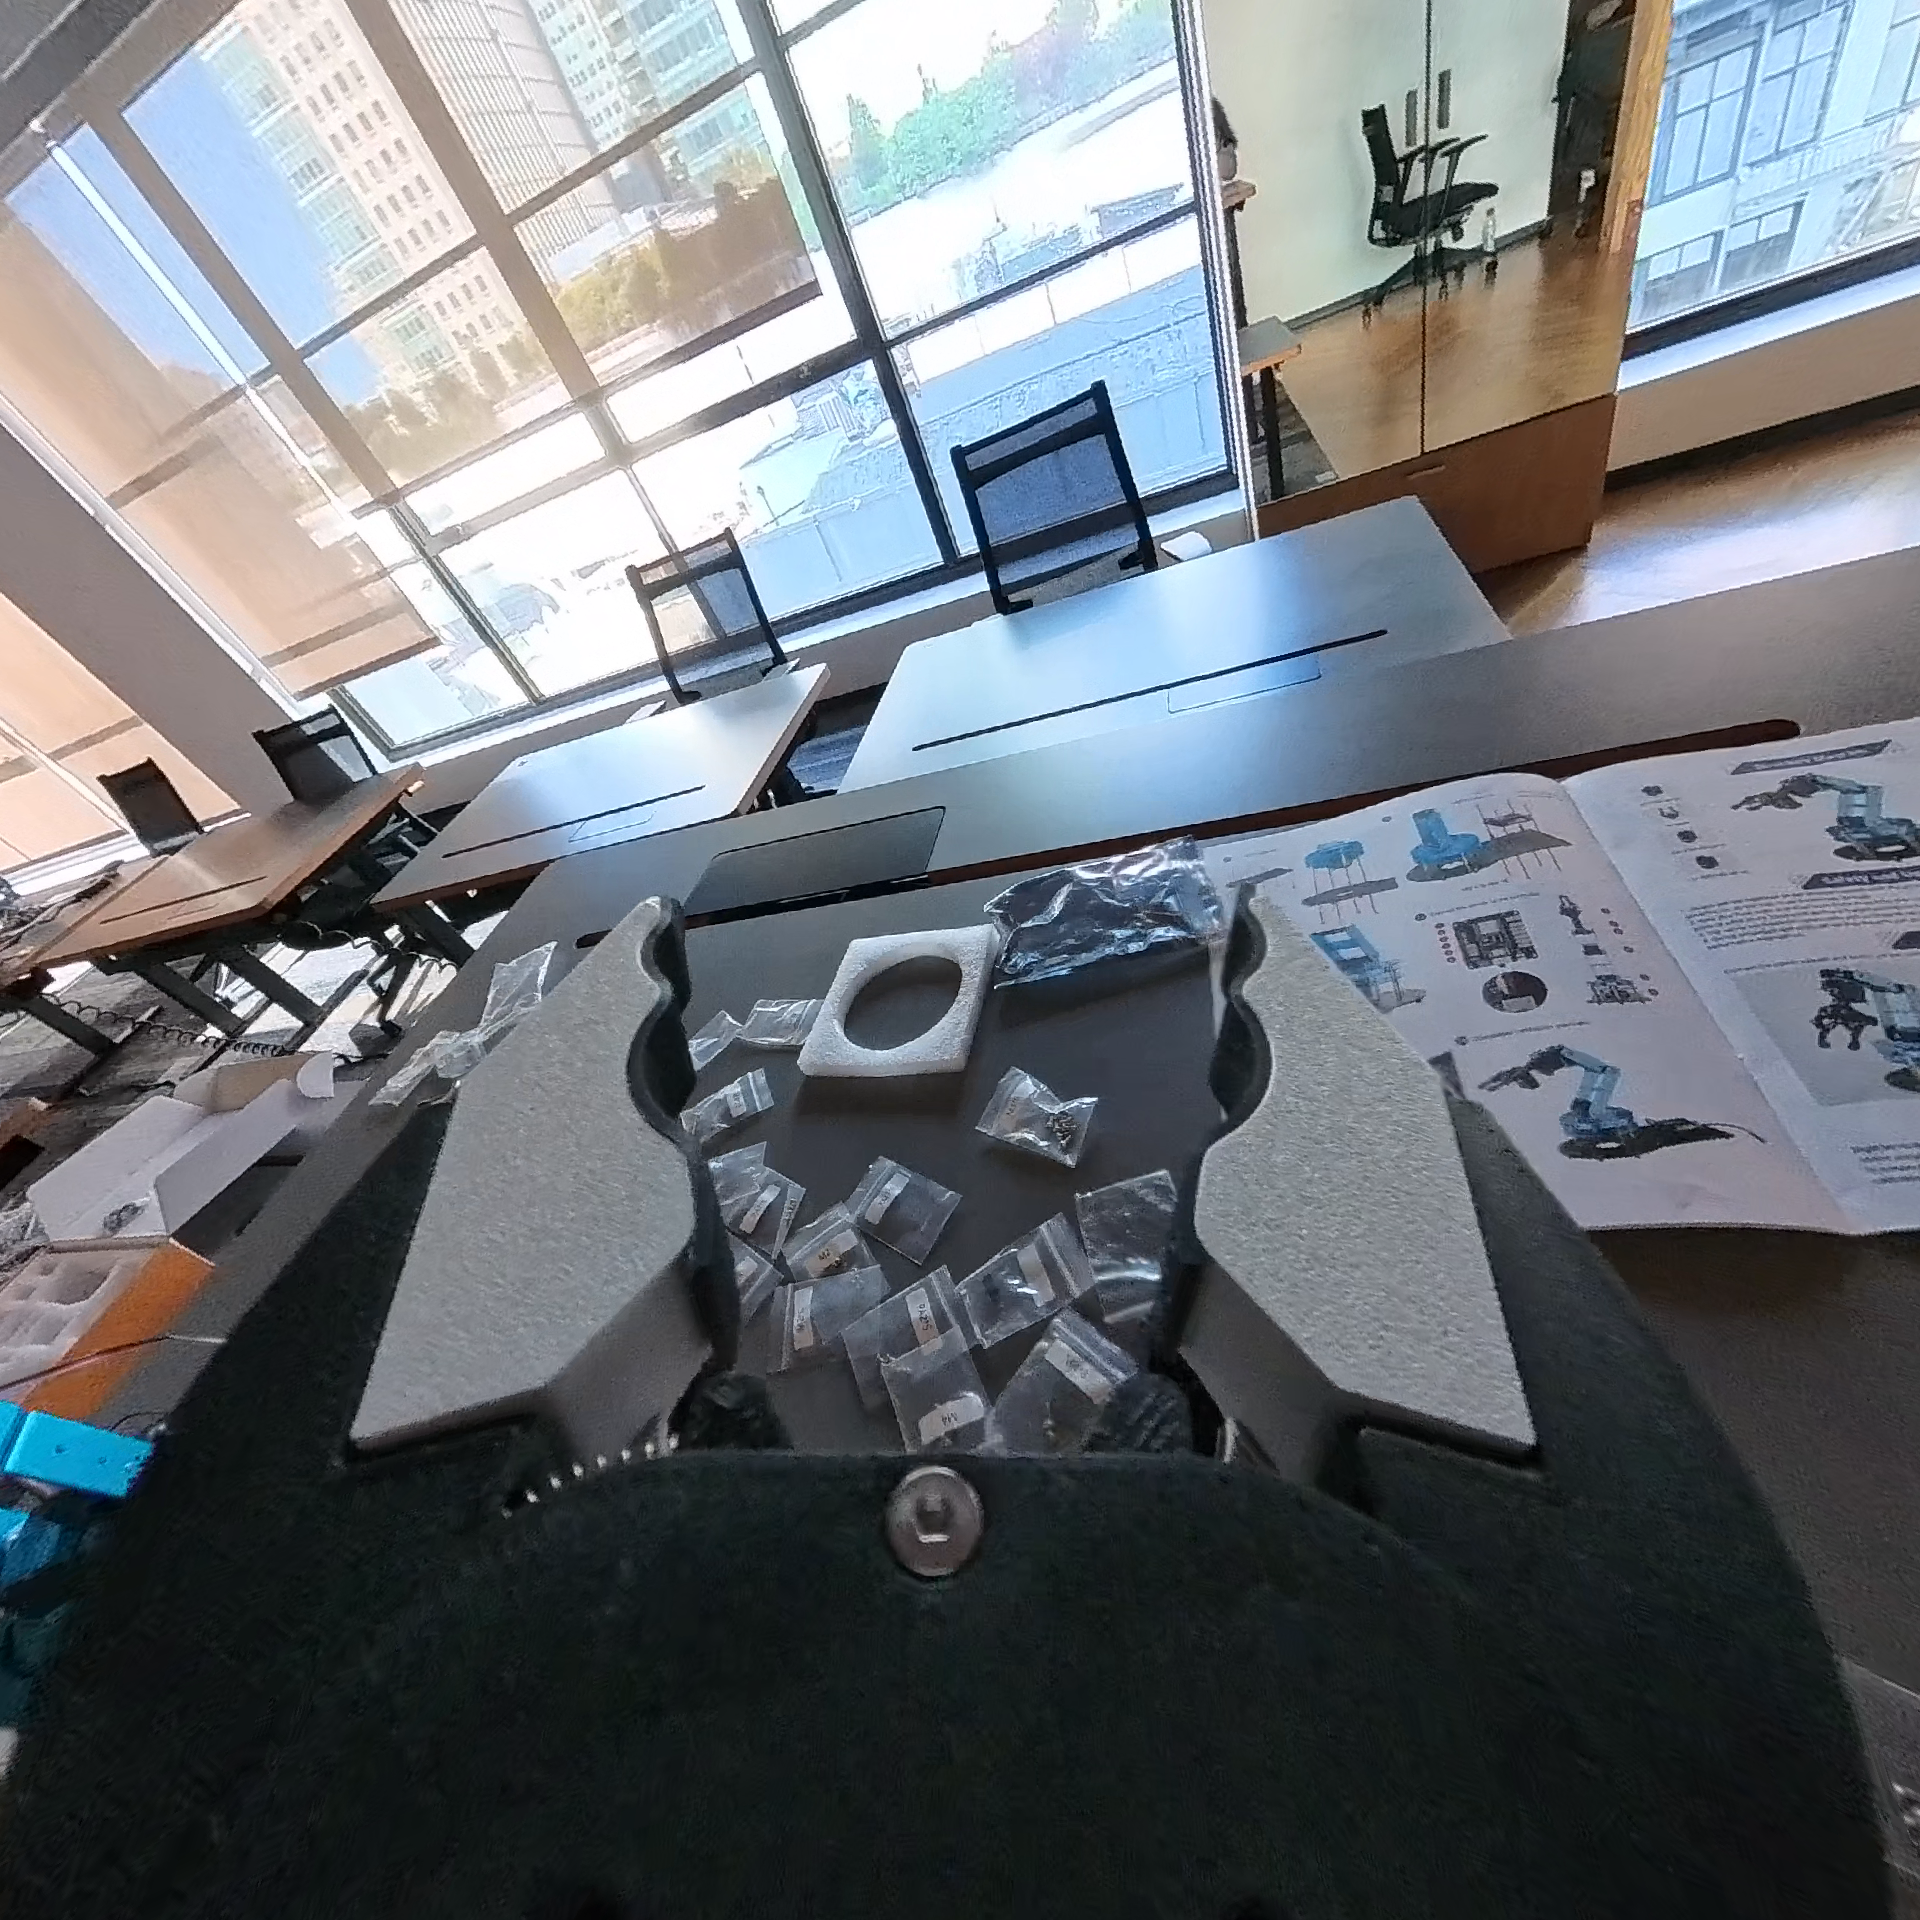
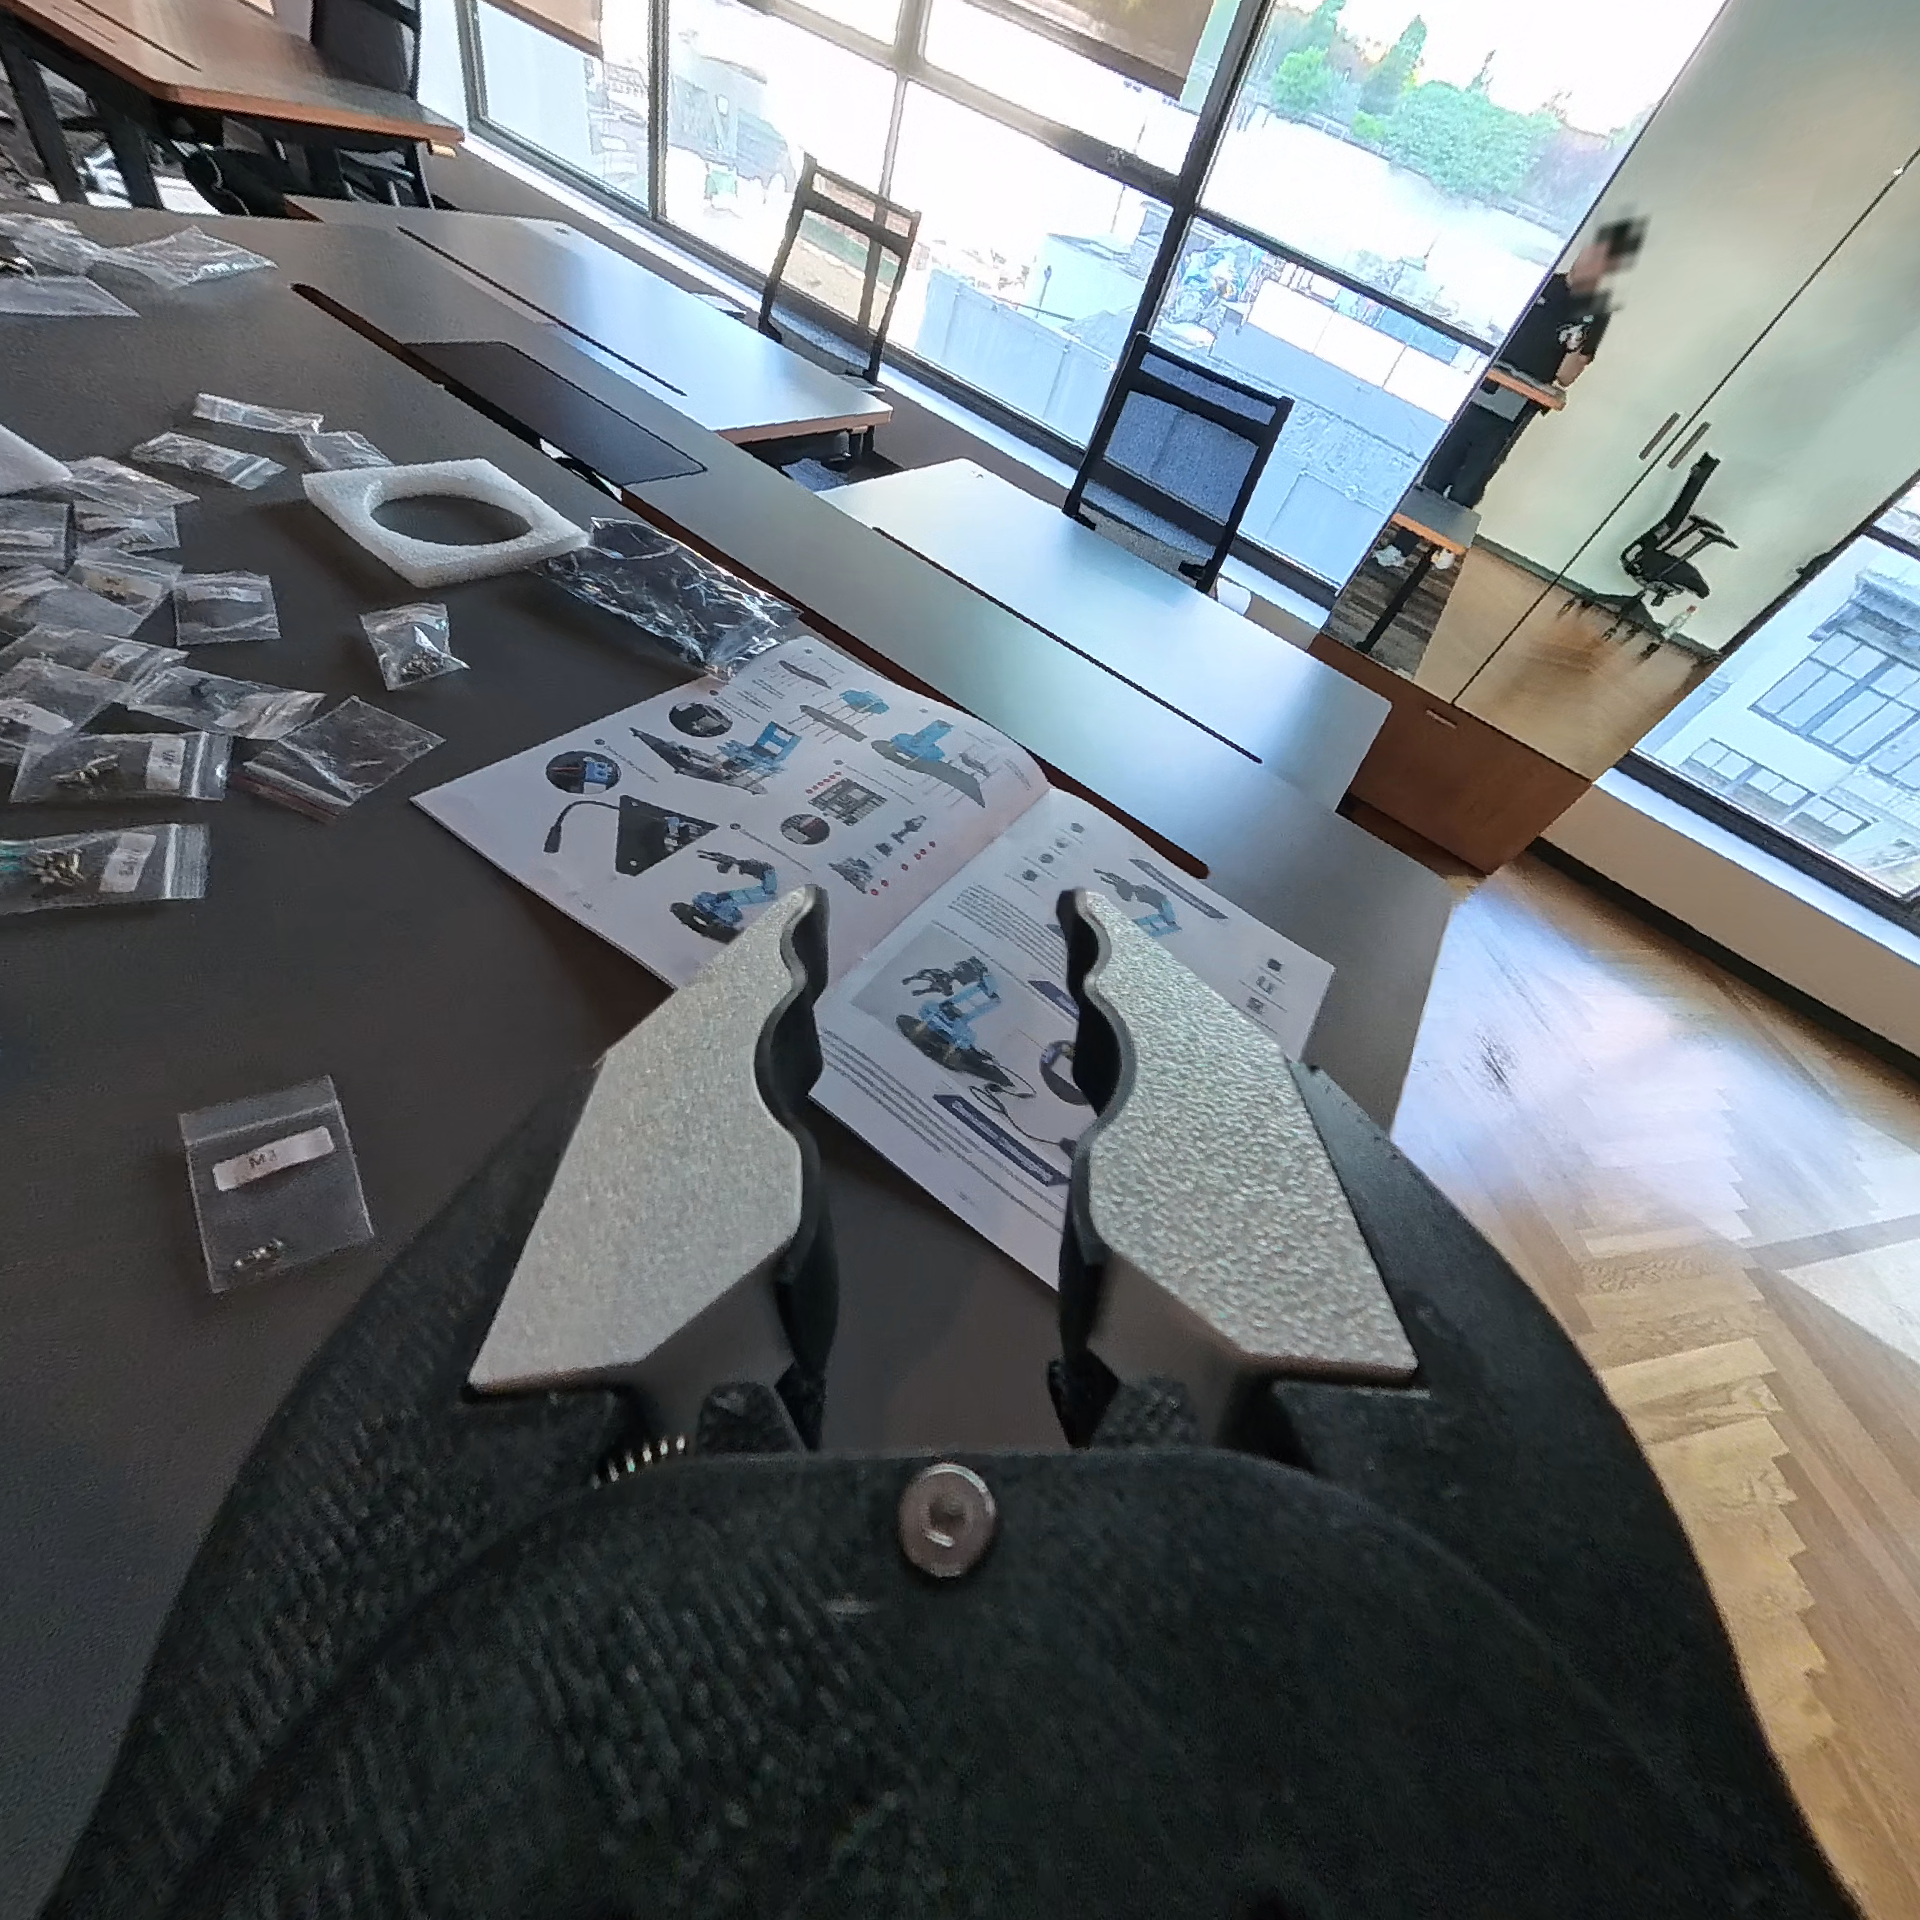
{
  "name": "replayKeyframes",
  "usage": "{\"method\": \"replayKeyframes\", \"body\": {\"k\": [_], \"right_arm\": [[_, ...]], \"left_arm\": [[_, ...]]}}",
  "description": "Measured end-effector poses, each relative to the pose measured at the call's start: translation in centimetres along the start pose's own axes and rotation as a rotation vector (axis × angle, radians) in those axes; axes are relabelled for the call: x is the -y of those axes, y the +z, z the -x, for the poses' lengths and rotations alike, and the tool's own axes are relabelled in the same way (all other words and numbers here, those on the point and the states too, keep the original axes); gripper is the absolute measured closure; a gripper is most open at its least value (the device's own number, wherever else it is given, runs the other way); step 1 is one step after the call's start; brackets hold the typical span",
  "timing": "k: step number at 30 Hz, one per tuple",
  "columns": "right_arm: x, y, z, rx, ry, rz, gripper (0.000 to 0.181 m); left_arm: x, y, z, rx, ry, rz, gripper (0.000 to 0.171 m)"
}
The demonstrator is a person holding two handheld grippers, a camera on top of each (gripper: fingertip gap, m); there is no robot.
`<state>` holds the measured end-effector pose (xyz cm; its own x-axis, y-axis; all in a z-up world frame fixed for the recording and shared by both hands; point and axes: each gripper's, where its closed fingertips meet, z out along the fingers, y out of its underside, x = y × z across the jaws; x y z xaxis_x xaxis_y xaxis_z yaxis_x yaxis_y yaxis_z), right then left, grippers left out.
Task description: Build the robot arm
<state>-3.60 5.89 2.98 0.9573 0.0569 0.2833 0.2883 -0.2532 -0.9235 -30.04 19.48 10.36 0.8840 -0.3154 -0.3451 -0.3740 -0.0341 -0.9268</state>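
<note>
My left gripper (image 1: pixel 951 925) is open wide and empty above a dark table (image 1: pixel 1558 1351). Between its fingers lie several small clear bags of screws (image 1: pixel 914 1320), a white foam square with a round hole (image 1: pixel 902 1003) and a crumpled clear bag (image 1: pixel 1101 914). My right gripper (image 2: pixel 940 904) is open and empty, held over an open instruction booklet (image 2: pixel 790 790) with pictures of a blue robot arm. A single small bag with a label (image 2: pixel 272 1179) lies to its left. The booklet also shows at the right of the left wrist view (image 1: pixel 1621 966).
White boxes (image 1: pixel 156 1153) and blue parts (image 1: pixel 62 1455) sit at the left of the left wrist view. More desks (image 1: pixel 1143 655) and chairs (image 1: pixel 1049 499) stand beyond, before large windows. The table's right edge drops to a wooden floor (image 2: pixel 1662 1299). A person (image 2: pixel 1538 364) stands far back.
</note>
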Motion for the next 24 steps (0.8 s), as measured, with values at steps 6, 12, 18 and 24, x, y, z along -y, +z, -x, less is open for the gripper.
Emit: {"method": "replayKeyframes", "body": {"k": [6, 12, 18, 24], "right_arm": [[0.6, -3.3, -5.8, -0.166, -0.071, 0.106, 0.138], [1.5, -10.1, -11.9, -0.275, -0.129, 0.126, 0.139], [-1.5, -16.6, -15.5, -0.250, -0.201, 0.154, 0.139], [-3.8, -20.9, -17.8, -0.204, -0.217, 0.175, 0.140]], "left_arm": [[-1.2, -3.6, -1.4, 0.003, -0.019, 0.022, 0.069], [-5.3, -11.2, -2.0, 0.069, -0.120, 0.086, 0.069], [-5.7, -21.0, -5.5, 0.135, -0.231, 0.075, 0.070], [-3.6, -28.4, -8.0, 0.151, -0.293, 0.022, 0.071]]}}
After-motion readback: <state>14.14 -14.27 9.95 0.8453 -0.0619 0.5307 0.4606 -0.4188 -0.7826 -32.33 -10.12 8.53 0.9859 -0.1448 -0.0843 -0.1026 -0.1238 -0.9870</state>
